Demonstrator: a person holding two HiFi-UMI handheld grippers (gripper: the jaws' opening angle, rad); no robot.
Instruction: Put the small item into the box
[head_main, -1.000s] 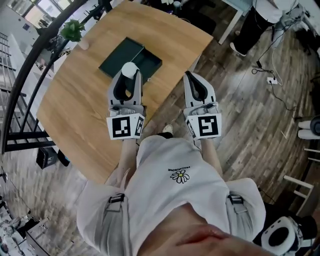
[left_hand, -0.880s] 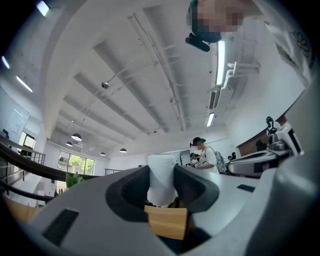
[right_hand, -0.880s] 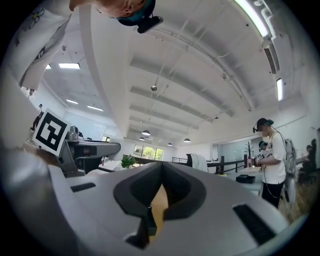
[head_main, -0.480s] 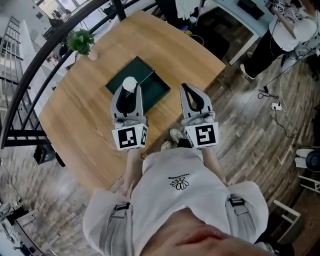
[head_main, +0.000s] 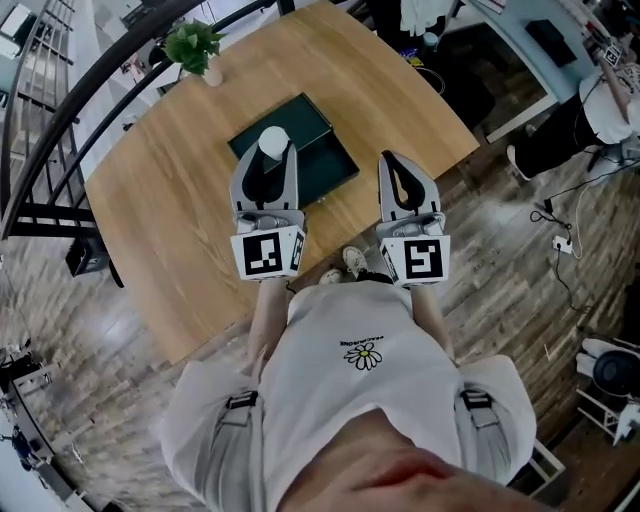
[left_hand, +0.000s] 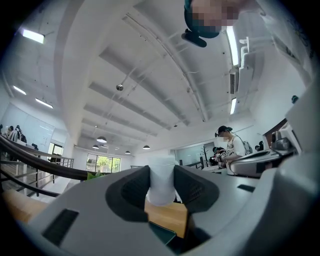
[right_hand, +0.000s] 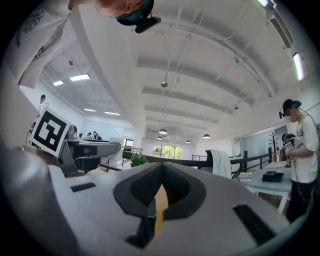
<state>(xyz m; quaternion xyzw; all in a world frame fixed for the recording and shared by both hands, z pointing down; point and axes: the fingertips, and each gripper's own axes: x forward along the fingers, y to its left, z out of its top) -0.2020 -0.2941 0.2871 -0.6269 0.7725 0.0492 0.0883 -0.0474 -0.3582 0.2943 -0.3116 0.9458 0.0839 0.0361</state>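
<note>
left claw (head_main: 272, 156) pinching small white item (head_main: 273, 140) over green box (head_main: 326, 166), right claw (head_main: 396, 161) pressed together alongside, both level

A small potted plant (head_main: 195, 45) stands at the far corner of the wooden desk (head_main: 170, 190). Right of the desk, a white power strip (head_main: 562, 243) lies on the plank floor (head_main: 500, 290).
</note>
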